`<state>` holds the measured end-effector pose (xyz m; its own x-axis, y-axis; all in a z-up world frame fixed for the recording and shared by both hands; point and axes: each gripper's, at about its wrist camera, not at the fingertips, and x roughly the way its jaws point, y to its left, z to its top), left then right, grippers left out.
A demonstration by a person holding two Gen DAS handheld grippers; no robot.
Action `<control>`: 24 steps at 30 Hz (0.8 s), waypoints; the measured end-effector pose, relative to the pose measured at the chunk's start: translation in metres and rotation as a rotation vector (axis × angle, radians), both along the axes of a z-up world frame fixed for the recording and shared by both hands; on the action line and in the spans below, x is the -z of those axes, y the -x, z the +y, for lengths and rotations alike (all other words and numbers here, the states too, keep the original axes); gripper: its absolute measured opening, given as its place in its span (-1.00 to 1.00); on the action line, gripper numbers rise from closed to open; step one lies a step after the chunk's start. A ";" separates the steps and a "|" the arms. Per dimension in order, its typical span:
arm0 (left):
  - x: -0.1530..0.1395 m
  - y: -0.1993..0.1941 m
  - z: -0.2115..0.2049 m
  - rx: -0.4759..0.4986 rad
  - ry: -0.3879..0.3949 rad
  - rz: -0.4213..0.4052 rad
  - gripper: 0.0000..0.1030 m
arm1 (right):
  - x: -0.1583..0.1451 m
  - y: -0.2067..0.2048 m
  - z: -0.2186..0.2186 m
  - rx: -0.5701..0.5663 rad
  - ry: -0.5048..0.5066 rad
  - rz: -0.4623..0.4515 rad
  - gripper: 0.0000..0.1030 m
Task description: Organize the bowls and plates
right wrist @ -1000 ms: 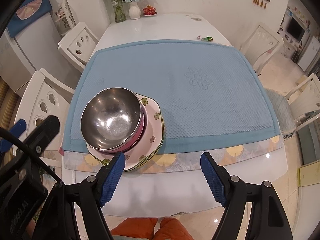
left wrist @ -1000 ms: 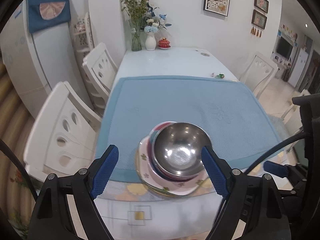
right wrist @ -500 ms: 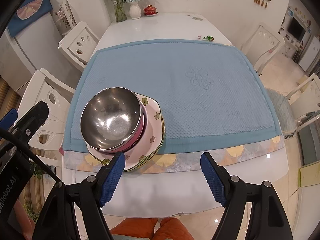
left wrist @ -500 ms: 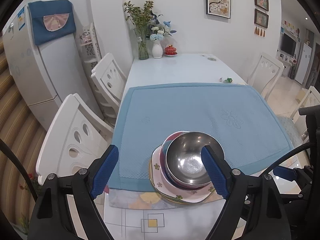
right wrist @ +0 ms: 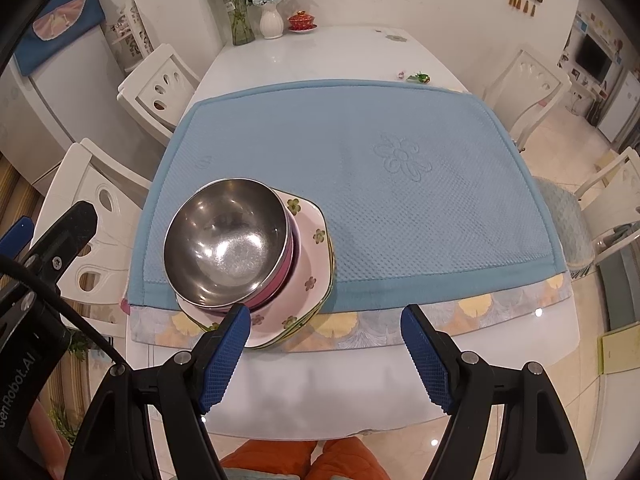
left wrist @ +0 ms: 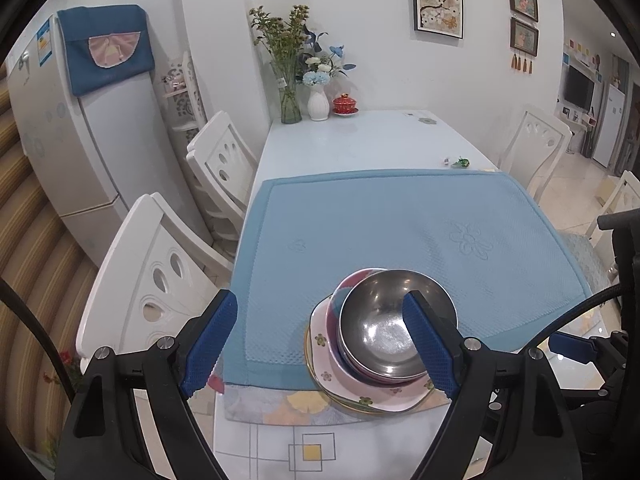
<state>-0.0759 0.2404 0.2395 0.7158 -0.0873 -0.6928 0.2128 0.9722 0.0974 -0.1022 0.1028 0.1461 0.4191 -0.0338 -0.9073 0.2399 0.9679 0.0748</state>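
Note:
A steel bowl [left wrist: 384, 320] [right wrist: 226, 240] sits nested in a pink bowl [right wrist: 286, 276], on pink flowered plates [left wrist: 376, 398] [right wrist: 310, 256], all stacked at the near left corner of the blue mat [right wrist: 380, 184]. My left gripper [left wrist: 320, 344] hovers open above and left of the stack; its right finger overlaps the steel bowl in the left wrist view, with nothing held. My right gripper [right wrist: 326, 356] is open over the table's near edge, just right of the stack, holding nothing.
White chairs [left wrist: 160, 280] stand along the left and right [right wrist: 524, 84] sides of the white table [right wrist: 320, 52]. Vases with flowers [left wrist: 318, 100], a red lidded cup [left wrist: 344, 104] and a small green wrapper [right wrist: 418, 77] lie at the far end. A fridge [left wrist: 80, 120] stands left.
The left gripper has drifted left and tilted up a little, so the stack now appears further right under its right finger. The right gripper has stayed still.

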 end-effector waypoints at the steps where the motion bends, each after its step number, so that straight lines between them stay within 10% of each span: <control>1: 0.000 -0.001 0.000 0.003 -0.002 0.000 0.62 | 0.000 0.000 0.000 0.000 -0.001 0.000 0.47; 24: 0.009 -0.020 0.007 0.032 -0.024 0.033 0.62 | 0.010 -0.021 0.018 0.010 -0.012 0.007 0.47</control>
<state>-0.0558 0.2474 0.2306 0.6893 -0.0925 -0.7185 0.2473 0.9623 0.1133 -0.0815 0.1204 0.1361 0.4126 -0.0268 -0.9105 0.2498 0.9646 0.0848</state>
